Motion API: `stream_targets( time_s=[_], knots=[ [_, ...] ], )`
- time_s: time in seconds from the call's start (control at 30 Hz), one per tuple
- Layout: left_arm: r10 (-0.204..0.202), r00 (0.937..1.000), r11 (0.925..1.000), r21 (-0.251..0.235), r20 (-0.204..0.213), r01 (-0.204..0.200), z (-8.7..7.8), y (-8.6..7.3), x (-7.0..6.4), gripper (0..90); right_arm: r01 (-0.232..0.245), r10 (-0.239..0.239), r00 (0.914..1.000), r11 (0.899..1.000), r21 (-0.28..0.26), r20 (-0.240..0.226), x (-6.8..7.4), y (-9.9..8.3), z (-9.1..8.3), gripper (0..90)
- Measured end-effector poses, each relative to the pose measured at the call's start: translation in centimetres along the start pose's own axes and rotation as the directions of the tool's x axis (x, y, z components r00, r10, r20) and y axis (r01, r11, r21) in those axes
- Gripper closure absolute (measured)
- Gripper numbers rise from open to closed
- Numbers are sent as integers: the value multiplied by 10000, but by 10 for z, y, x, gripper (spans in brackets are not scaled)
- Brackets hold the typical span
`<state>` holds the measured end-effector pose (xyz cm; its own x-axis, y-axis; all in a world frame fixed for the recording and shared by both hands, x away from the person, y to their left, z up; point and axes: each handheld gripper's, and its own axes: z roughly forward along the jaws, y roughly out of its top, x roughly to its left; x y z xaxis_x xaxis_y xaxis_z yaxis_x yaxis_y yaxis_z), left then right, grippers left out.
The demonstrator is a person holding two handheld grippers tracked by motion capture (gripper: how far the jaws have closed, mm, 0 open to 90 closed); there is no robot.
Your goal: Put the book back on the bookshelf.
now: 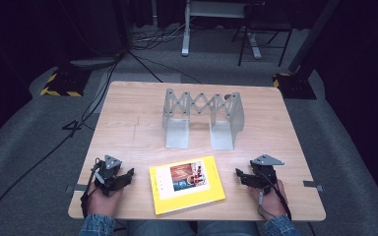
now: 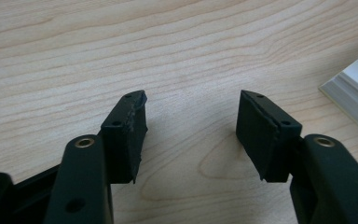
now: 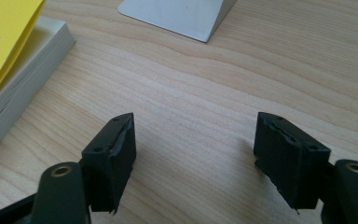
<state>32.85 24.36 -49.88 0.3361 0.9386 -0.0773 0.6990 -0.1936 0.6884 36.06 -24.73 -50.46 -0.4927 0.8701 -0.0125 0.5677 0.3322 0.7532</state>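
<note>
Both hand-held grippers rest wide open and empty on either side of the yellow book.

The yellow paperback book lies flat on the worktop, between the left hand-held gripper and the right hand-held gripper, in front of the expandable metal book rack. Pinching only the cover could let the pages flop open; nudging the flat spine could push it off the near edge.

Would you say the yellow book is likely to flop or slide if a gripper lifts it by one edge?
Probably floppy: the yellow book looks like a thin-covered paperback, its cover lifting off the pages. Lying flat on the smooth table, it may slide when pushed.
</note>
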Motion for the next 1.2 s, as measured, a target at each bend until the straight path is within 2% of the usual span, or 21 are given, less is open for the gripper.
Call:
stream_targets(
  time_s=[0.07, 0.1, 0.27, 0.3, 0.47, 0.5, 0.57, 0.6, 0.67, 0.7, 0.73, 0.77, 0.83, 0.87, 0.9, 0.97, 1.03, 1.1, 1.13, 1.17, 1.2],
  knots=[
    [-21, 10000, 10000, 25, 82, 21, -1, 0, 1, 457, -8, 8, 10000, 10000, -4, 4, 0, 0, 0, 289],
    [-104, 9994, 9999, 19, 344, 104, -3, 0, 3, 469, -44, 44, 10000, 10000, 4, 37, 0, 0, 0, 272],
    [-344, 9970, 9994, -22, 698, 347, -7, 0, 4, 461, -190, 188, 9996, 9998, 83, 213, -1, 0, 1, 233],
    [-559, 9936, 9982, -159, 985, 578, -11, -1, 3, 453, -170, 169, 9997, 9998, 81, 181, -1, 0, 1, 233],
    [-678, 9875, 9962, -452, 1426, 750, -21, 1, -4, 449, -179, 177, 9997, 9998, 85, 184, 0, 0, 1, 234],
    [-607, 9841, 9962, -517, 1666, 702, -23, 2, -9, 449, -159, 158, 9997, 9998, 74, 178, 0, 0, 1, 234],
    [-652, 9813, 9960, -489, 1810, 752, -24, 2, -12, 455, -163, 162, 9997, 9998, 76, 180, 0, 0, 1, 234],
    [-611, 9775, 9963, -463, 2020, 719, -23, 3, -15, 455, -168, 166, 9997, 9998, 77, 174, 0, 0, 1, 236],
    [-932, 9594, 9930, -448, 2663, 1089, -23, 3, -19, 453, -130, 129, 9998, 9999, 63, 176, 0, 0, 1, 240],
    [-932, 9594, 9930, -448, 2663, 1089, -23, 3, -19, 451, -130, 129, 9998, 9999, 63, 176, 0, 0, 1, 240],
    [-980, 9558, 9924, -452, 2772, 1149, -23, 3, -20, 446, -122, 121, 9998, 9999, 60, 180, 0, 0, 1, 240],
    [-988, 9536, 9927, -383, 2845, 1143, -23, 3, -26, 437, -129, 128, 9998, 9999, 61, 179, 0, 0, 1, 240],
    [-603, 9630, 9971, -296, 2628, 705, -22, 4, -36, 413, -142, 141, 9997, 9999, 61, 186, 0, 0, 1, 239],
    [-603, 9630, 9971, -296, 2628, 705, -22, 4, -36, 406, -142, 141, 9997, 9999, 61, 186, 0, 0, 1, 239],
    [-383, 9648, 9990, -118, 2603, 428, -18, 5, -44, 398, -192, 190, 9997, 9998, 86, 182, 0, 0, 1, 239],
    [-371, 9601, 9993, 209, 2770, 326, -11, 6, -50, 387, -194, 193, 9996, 9998, 86, 190, 0, 0, 1, 238],
    [-386, 9593, 9990, 326, 2796, 307, -9, 7, -51, 380, -201, 200, 9996, 9998, 87, 196, 0, 0, 1, 238],
    [-543, 9517, 9966, 757, 3022, 328, -1, 8, -52, 372, -202, 200, 9996, 9998, 85, 212, 0, 0, 0, 238],
    [-543, 9517, 9966, 757, 3022, 328, -1, 8, -52, 364, -203, 201, 9996, 9998, 83, 213, 0, 0, 0, 238],
    [-658, 9449, 9954, 876, 3207, 396, 1, 7, -52, 360, -207, 205, 9996, 9998, 82, 214, 0, 0, 0, 238],
    [-658, 9449, 9954, 876, 3207, 396, 1, 7, -52, 358, -207, 205, 9996, 9998, 82, 214, 0, 0, 0, 238]
  ],
)
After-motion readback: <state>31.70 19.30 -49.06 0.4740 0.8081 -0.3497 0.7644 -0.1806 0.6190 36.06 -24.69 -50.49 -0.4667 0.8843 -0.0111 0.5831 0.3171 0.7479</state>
